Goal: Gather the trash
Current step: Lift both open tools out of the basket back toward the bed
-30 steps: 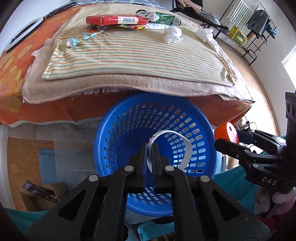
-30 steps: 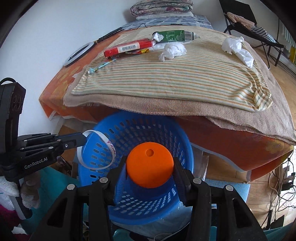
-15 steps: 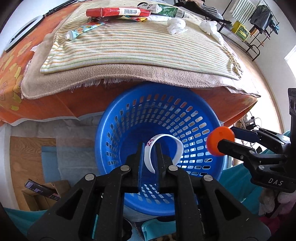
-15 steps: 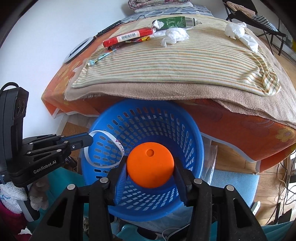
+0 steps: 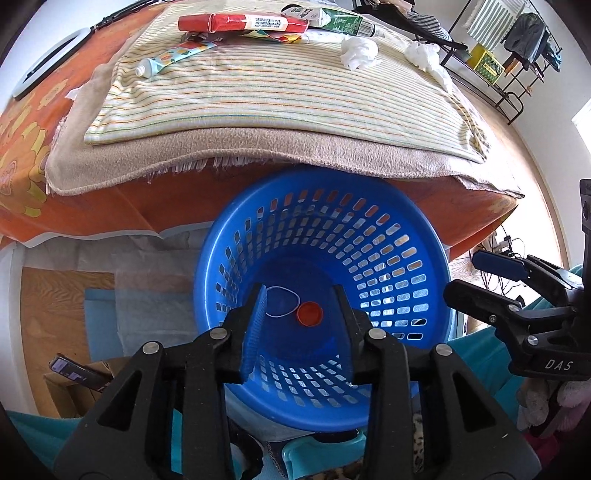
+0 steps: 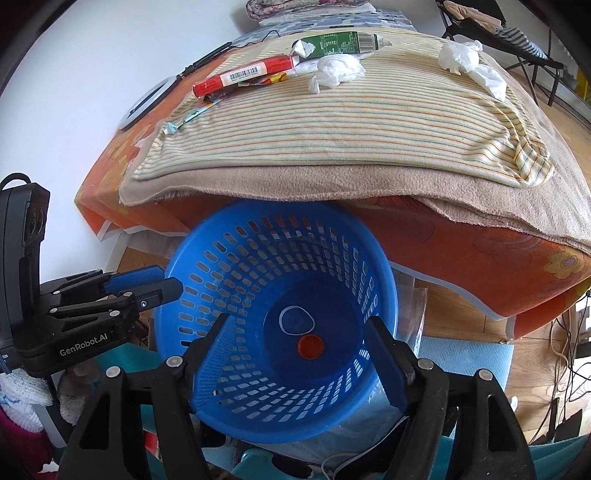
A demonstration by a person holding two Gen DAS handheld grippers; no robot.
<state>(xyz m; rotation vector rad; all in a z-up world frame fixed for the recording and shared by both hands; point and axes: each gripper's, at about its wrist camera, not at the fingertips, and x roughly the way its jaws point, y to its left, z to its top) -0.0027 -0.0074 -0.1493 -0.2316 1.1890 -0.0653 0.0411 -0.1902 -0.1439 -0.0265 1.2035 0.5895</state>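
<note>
Two grippers hang over the blue basket (image 5: 369, 236), which sits below the edge of the striped cloth (image 5: 280, 92) on the bed, and both are letting go! The left gripper (image 5: 299, 325) has its jaws opening, narrow gap, nothing between the pads; the right gripper (image 6: 299, 354) is opening too, jaws wide, nothing held. Straight down between the fingers, on the basket floor, lie the white ring (image 6: 296, 320) and the orange cap (image 6: 311, 347), side by side and nearly touching. Beyond the fingertips, up on the cloth, more trash waits: a red tube box (image 5: 242, 23), a green carton (image 6: 340, 42), a small toothpaste tube (image 5: 173, 59), and two crumpled tissues (image 6: 338, 72) near the far edge.
</note>
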